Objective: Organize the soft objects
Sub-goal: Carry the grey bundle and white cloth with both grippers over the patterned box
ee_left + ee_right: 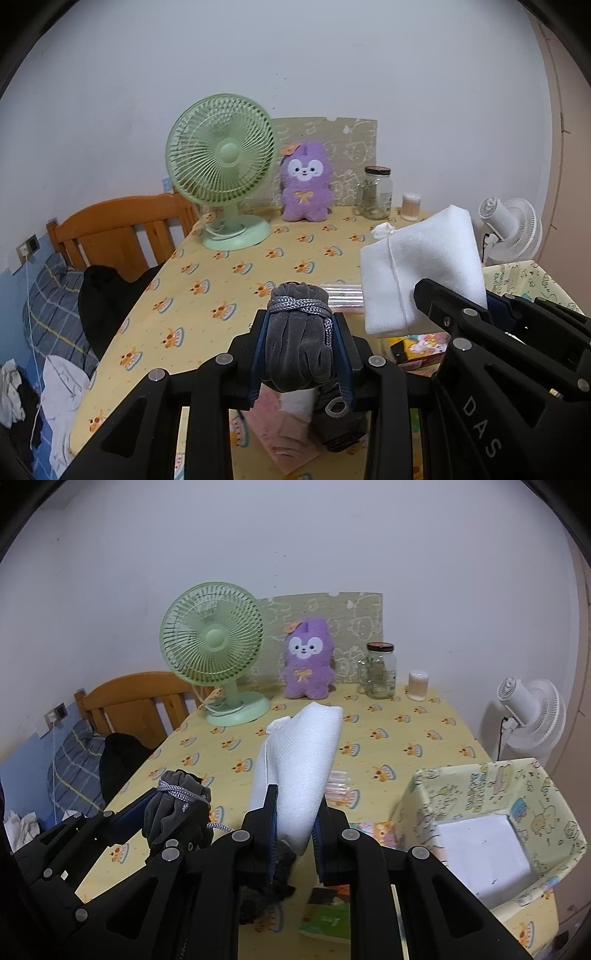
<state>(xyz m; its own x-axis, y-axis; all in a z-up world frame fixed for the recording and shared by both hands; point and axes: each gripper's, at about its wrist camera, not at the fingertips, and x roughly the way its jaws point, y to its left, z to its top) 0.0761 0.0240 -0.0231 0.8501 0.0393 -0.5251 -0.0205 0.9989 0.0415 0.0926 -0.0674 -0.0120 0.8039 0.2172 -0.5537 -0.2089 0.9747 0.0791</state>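
Observation:
My left gripper (301, 354) is shut on a grey velvet drawstring pouch (297, 343) tied with a grey cord, held above the yellow table (221, 280). The same pouch (177, 808) shows at the left of the right wrist view. My right gripper (295, 834) is shut on a white fabric pouch (299, 768), which sticks up between the jaws; in the left wrist view that white pouch (421, 269) hangs at the right. A purple plush toy (304, 182) sits upright at the back of the table. A patterned fabric box (491, 823) stands open at the right.
A green desk fan (221, 166), a glass jar (376, 192) and a small cotton-swab tub (411, 206) line the back. A clear wrapped packet (341, 295), a pink tissue pack (284, 424) and a green booklet (327, 919) lie below me. A bed (55, 295) lies left, a white fan (532, 716) right.

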